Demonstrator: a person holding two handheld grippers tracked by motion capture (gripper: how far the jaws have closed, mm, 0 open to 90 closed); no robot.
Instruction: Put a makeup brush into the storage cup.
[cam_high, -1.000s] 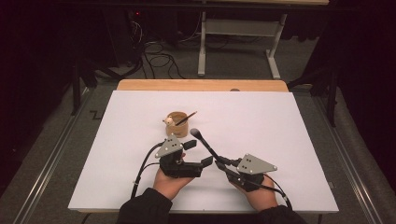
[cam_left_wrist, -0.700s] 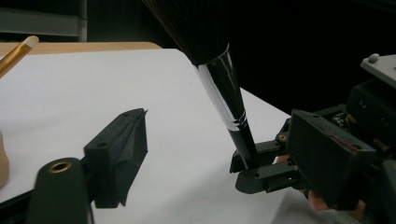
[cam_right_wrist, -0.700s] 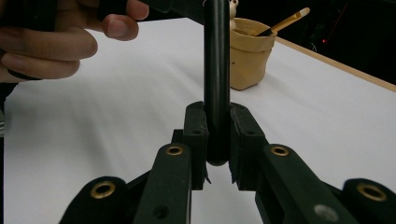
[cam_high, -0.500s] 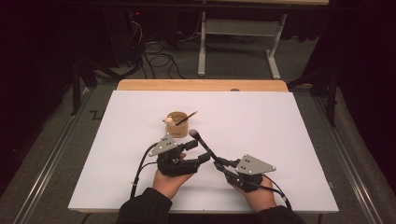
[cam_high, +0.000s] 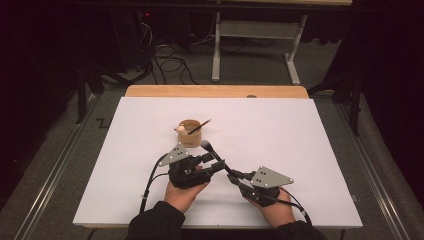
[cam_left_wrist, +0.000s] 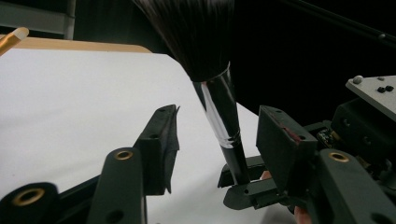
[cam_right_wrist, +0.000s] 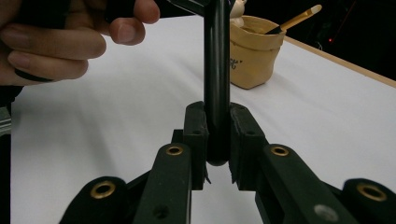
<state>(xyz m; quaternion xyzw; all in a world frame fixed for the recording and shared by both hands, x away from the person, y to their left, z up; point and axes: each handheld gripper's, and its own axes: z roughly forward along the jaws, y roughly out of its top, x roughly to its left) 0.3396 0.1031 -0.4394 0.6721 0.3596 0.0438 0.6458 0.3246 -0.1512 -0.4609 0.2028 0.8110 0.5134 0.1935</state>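
Left gripper (cam_high: 212, 162): jaws apart, have just been closing around the brush (cam_left_wrist: 219, 112), pads not yet touching it.
Brush: bristle tip cut off in the left gripper view; handle end clamped.
Right gripper (cam_right_wrist: 217, 135): jaws pressed together on the brush handle.
Cup (cam_high: 190, 132): beyond both; contents unclear.

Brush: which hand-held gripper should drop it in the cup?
Probably left. The left hand-held gripper, jaws just closing around the brush, sits nearer the cup; the right hand-held gripper clamps its handle end.

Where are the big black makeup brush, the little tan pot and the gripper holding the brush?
makeup brush (cam_left_wrist: 219, 112), left gripper view, shiny ferrule.
tan pot (cam_right_wrist: 252, 56), right gripper view, front wall.
right gripper (cam_right_wrist: 217, 126), right gripper view, between its fingertips.
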